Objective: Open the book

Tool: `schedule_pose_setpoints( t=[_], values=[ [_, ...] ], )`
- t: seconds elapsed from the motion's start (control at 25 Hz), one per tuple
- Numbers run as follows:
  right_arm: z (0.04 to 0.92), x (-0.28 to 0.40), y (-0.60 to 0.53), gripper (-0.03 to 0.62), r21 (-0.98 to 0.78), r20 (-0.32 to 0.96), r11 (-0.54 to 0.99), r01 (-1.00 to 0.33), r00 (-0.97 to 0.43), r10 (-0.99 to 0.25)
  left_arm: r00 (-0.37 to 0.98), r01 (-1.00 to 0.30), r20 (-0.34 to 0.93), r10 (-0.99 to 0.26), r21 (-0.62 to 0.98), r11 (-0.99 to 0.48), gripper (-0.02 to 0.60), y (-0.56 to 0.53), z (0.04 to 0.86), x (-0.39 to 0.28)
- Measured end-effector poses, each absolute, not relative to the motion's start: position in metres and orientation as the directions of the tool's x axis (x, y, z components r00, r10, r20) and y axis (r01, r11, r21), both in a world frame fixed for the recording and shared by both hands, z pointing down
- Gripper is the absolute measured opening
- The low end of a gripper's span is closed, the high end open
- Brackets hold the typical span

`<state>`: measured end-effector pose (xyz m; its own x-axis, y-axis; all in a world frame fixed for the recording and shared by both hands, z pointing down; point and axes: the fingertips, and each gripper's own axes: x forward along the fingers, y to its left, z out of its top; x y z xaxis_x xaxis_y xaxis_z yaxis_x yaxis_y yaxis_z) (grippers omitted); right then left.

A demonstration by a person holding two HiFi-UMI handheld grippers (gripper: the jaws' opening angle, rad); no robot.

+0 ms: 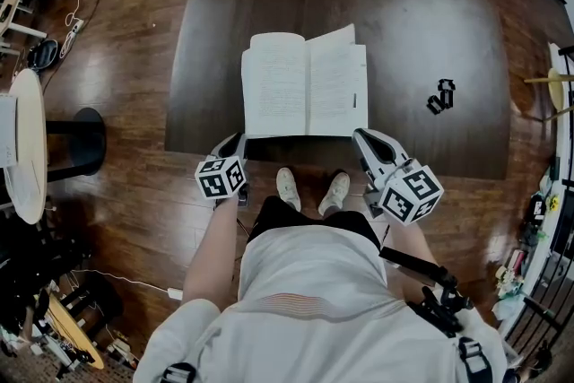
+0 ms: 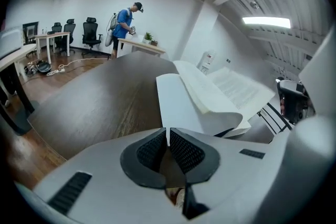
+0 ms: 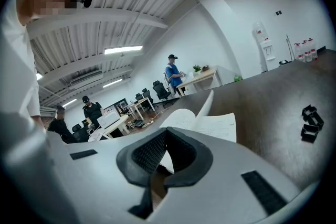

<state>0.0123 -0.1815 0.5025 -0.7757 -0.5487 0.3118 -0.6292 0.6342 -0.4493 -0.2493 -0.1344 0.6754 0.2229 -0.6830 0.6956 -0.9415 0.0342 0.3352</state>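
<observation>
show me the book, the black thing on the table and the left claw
book (image 1: 276, 85), head view, on its left open page
black thing (image 1: 440, 96), head view, its middle
left claw (image 2: 168, 134), left gripper view, between its fingertips

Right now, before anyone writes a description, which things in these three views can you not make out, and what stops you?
- Print on the book: too small in the head view, blurred in both gripper views.
- The book's outer cover: it lies face down on the table.
- The black object: too small and too dark in every view to identify.
</observation>
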Motion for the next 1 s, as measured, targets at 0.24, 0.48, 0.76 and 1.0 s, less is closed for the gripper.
schedule_pose_setpoints(
  t=[0.24,0.48,0.76,1.0],
  values=[
    [0.503,0.013,-0.18,-0.008,-0.449,0.306,0.637,-0.627,-0.777,-0.55,0.203,-0.941,0.686,-0.699,0.334,0.055,0.021,-0.13,0.672,-0.257],
    [0.5,0.014,-0.182,-0.008,-0.439,0.298,0.644,-0.627,-0.778,-0.554,0.17,-0.94,0.646,-0.744,0.333,0.074,0.021,-0.132,0.652,-0.276],
    [0.495,0.014,-0.184,-0.008,-0.426,0.28,0.659,-0.621,-0.782,-0.556,0.244,-0.928,0.496,-0.833,0.368,-0.053,0.02,-0.164,0.58,-0.25],
    [0.489,0.016,-0.186,-0.008,-0.412,0.258,0.67,-0.618,-0.784,-0.565,0.343,-0.914,0.359,-0.868,0.34,-0.221,0.02,-0.191,0.51,-0.204]
  ],
)
